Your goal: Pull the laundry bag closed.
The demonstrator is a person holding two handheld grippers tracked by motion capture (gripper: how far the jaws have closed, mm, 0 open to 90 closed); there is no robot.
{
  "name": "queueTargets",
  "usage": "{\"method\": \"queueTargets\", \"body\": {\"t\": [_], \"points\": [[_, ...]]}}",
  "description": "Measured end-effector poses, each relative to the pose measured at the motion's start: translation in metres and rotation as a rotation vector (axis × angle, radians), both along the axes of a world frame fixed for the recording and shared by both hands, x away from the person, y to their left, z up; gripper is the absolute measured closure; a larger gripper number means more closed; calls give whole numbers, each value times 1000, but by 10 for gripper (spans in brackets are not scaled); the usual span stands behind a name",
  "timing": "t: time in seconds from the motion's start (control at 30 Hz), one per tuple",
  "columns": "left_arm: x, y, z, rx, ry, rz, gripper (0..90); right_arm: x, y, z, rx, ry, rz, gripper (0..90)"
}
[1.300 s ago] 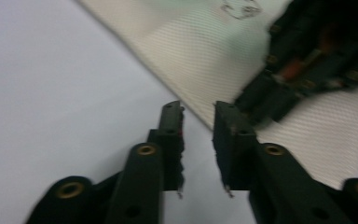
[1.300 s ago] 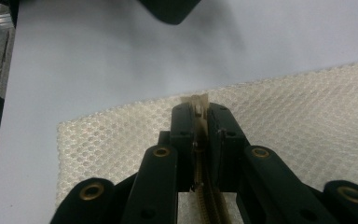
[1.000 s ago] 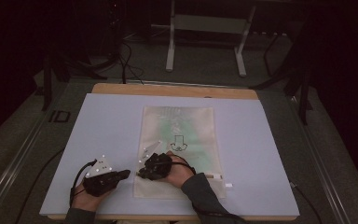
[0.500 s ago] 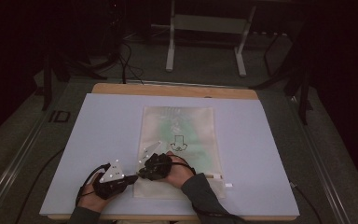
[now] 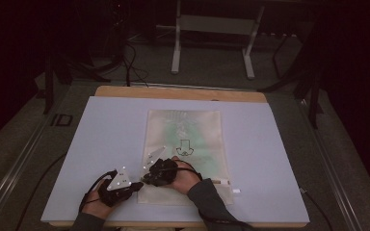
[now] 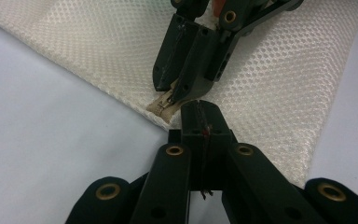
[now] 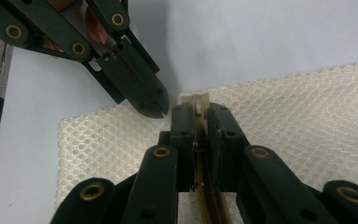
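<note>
So I've got a white mesh bag (image 5: 185,154) lying flat on the pale sheet covering the counter (image 5: 101,144), roughly in the middle and running away from me. Through the mesh you can make out something greenish inside and a small black arrow-like mark on it, but I can't tell what it is.

My right tool (image 7: 197,108) is down at the bag's near left corner, jaws pinched together on the zipper tape (image 7: 200,100). In the right gripper view the beige tape end pokes up between the jaw tips and the zipper teeth run back under the tool toward the camera. The left gripper view shows it from the other side, coming down on that same little beige zipper end (image 6: 163,103) at the bag's edge.

My left tool (image 6: 199,112) sits just beside it, tip nearly touching the right one. Its jaws are pressed together with no gap, resting at the mesh edge, and I can't tell if there's any fabric caught between them.

From the high view, both of my hands sit low at the near edge of the counter, the left hand (image 5: 103,195) off the bag, the right hand (image 5: 183,175) on top of it.
</note>
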State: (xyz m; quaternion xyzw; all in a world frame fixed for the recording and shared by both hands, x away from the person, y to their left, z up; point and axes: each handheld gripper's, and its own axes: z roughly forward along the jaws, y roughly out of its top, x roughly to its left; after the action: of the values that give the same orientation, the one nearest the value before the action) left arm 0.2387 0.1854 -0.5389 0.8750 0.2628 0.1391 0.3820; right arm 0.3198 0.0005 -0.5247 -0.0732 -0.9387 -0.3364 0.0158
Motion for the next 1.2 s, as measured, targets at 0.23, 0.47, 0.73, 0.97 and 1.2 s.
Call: {"method": "queueTargets", "body": {"t": [0.23, 0.47, 0.73, 0.97, 1.2], "points": [[0, 0, 0, 0, 13, 30, 896, -1, -1, 0, -2, -15, 8, 818], [0, -1, 0, 11, 10, 56, 899, -4, -4, 2, -27, -48, 26, 821], [-1, 1, -1, 36, -12, 75, 898, -2, -11, 1, -17, -33, 19, 821], [-2, 2, 3, -17, -15, 66, 895, -1, -11, 0, -11, -25, 16, 821], [-2, -7, 3, -13, -23, 14, 895, -1, -10, 0, -6, -19, 11, 820]]}}
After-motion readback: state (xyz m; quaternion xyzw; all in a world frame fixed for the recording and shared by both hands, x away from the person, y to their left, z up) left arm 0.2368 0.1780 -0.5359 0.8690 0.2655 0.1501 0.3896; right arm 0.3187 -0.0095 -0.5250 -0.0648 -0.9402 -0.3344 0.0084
